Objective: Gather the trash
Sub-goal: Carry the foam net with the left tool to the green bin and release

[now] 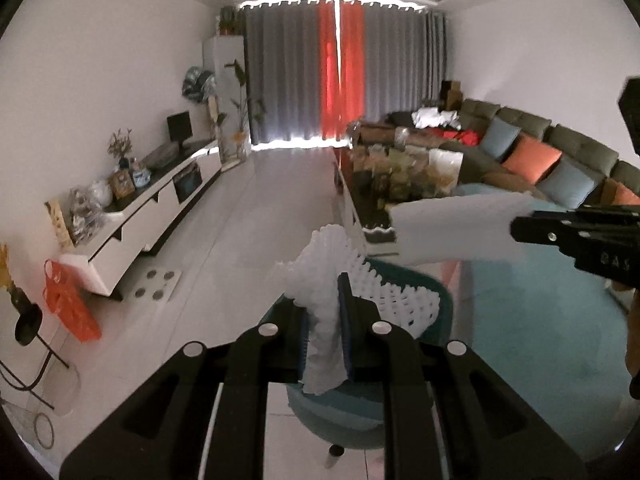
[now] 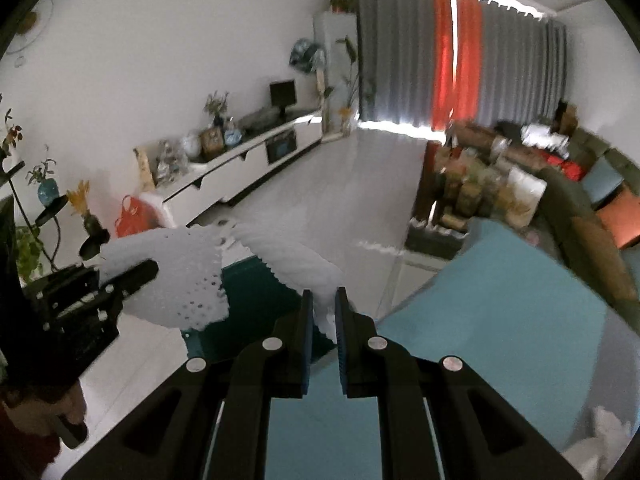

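The left gripper (image 1: 325, 320) is clamped on a piece of white foam netting (image 1: 332, 276), the kind of mesh sleeve that wraps fruit; the netting is squeezed between the blue-lined pads and fans out ahead of and above the fingertips, while a ragged end hangs back between the two fingers. Directly under and beyond this gripper sits a teal chair (image 1: 436, 300), with pale floor to its left.

The right gripper (image 2: 323, 308) is likewise pinching a second white foam netting piece (image 2: 292, 260), which rises from the narrow gap between its pads and stretches forward and to the left (its mesh is blurred). Below and to the right of these fingers lies a teal surface (image 2: 500, 312).

Each gripper shows in the other's camera: from the left wrist, the right one enters at the far right edge with its white piece sticking out leftward; from the right wrist, the left one sits at the left edge with its netting bulging toward the centre. The two pieces are close together, though whether they touch cannot be told.

Farther ahead of both stand a long white TV cabinet (image 1: 160, 204) on the left and a grey sofa (image 1: 520, 128) on the right.
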Demonstrator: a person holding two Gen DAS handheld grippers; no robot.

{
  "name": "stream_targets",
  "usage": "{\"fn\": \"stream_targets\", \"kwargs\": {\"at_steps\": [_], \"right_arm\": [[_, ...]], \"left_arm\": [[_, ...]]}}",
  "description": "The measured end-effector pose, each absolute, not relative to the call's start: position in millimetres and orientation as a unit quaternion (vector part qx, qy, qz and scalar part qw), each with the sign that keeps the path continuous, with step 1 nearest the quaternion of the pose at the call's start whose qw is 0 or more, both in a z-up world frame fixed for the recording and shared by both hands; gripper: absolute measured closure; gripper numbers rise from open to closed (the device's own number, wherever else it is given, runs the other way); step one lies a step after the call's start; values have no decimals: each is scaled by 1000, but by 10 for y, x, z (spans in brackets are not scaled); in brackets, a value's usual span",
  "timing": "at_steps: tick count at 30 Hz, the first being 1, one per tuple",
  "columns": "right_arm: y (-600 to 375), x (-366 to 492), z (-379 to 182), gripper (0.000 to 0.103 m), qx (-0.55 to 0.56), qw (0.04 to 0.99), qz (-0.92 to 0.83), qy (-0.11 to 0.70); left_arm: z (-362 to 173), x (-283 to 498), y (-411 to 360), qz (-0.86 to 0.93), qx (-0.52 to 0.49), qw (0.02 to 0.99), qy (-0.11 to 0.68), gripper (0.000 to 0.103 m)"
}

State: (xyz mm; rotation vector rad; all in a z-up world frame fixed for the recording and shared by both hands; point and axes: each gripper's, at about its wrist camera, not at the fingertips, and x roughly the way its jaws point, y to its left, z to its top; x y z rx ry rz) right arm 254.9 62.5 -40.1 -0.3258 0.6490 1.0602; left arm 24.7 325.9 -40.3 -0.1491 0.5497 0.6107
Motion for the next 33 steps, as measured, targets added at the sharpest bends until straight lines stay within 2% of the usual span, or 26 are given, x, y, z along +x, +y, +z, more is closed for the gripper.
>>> {"fn": "stream_targets", "kwargs": {"at_steps": [12, 18, 21, 22, 23, 24, 26, 27, 28, 29, 31, 33], "right_arm": [[1378, 2705, -905, 93, -190, 763, 478, 391], [1528, 2740, -961, 92, -192, 755, 476, 409], [1568, 2780, -976, 89, -193, 750, 476, 417], [1584, 2791, -984, 85, -191, 748, 477, 420], [1591, 2794, -988, 78, -189, 748, 477, 422], [1595, 2800, -993, 75, -189, 749, 476, 420], [1591, 2811, -1000, 75, -183, 750, 475, 422], [1575, 2821, -998, 74, -176, 748, 478, 427], [1564, 2846, -1004, 71, -174, 748, 478, 427], [1546, 2849, -993, 63, -169, 748, 479, 427], [1525, 2863, -959, 62, -162, 753, 478, 423], [1497, 2879, -927, 62, -153, 751, 481, 425]], "left_arm": [[-1120, 756, 3602, 295, -101, 891, 329, 89], [-1325, 994, 3643, 296, -88, 885, 349, 83], [-1376, 1030, 3650, 299, -84, 882, 354, 83], [-1398, 1059, 3649, 299, -82, 881, 358, 83], [-1416, 1083, 3665, 299, -84, 880, 359, 81], [-1428, 1100, 3683, 301, -84, 880, 357, 78], [-1443, 1137, 3711, 302, -83, 879, 359, 59], [-1450, 1158, 3724, 301, -85, 879, 359, 57], [-1457, 1181, 3728, 304, -84, 879, 358, 55], [-1458, 1179, 3734, 305, -83, 878, 359, 47], [-1437, 1156, 3723, 310, -81, 879, 352, 44], [-1382, 1103, 3688, 313, -78, 880, 349, 35]]}}
